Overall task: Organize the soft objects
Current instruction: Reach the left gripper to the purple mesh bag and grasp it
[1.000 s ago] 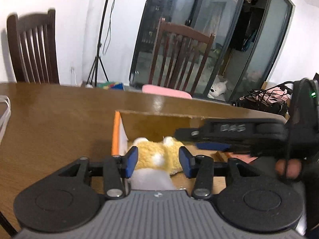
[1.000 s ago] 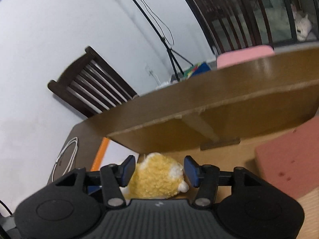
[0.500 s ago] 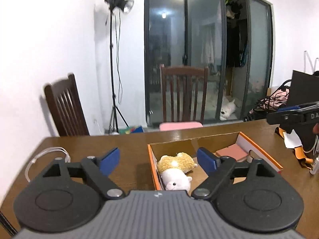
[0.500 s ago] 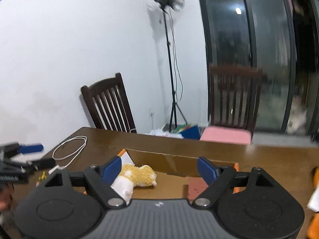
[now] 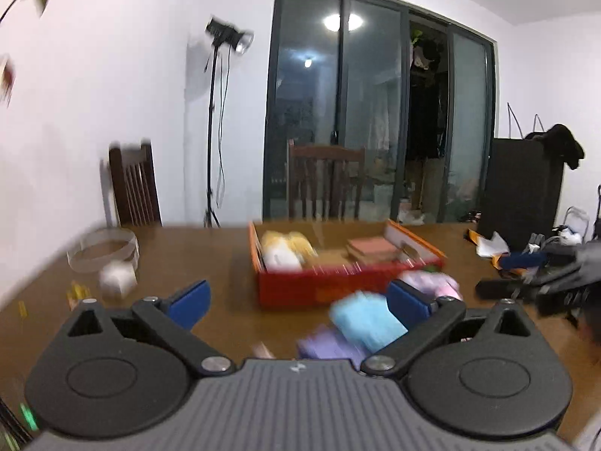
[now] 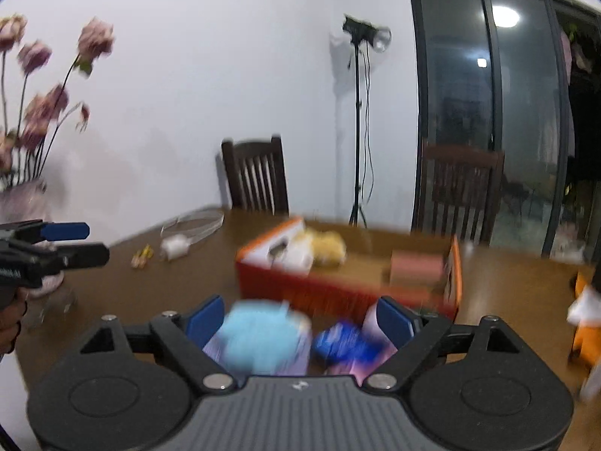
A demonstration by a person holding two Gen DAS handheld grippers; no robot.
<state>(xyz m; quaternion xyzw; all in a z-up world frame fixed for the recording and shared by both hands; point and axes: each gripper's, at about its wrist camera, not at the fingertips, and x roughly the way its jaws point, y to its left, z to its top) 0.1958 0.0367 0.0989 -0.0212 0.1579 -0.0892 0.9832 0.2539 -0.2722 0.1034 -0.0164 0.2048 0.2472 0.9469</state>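
Where both grippers stood close over the plush toy (image 5: pixel 283 250) a second ago, they now sit well back from the box (image 5: pixel 338 285). The left gripper (image 5: pixel 296 300) and right gripper (image 6: pixel 300 319) have just been opening, their jaws wide apart and holding nothing. The toy lies in the box's left end; a blue cloth (image 5: pixel 366 321) lies on the table nearer.

A brown wooden table (image 5: pixel 225 255) carries an open red-and-orange cardboard box (image 5: pixel 338 285) near its middle. In front of the box lie blurred soft pieces: a light blue one (image 5: pixel 366 317), a purple one (image 5: pixel 326 344) and a pale pink one (image 5: pixel 437 283). Toward the far left edge rest a coiled white cable (image 5: pixel 101 251), a small white block (image 5: pixel 117 280) and small yellow bits (image 5: pixel 77 293).
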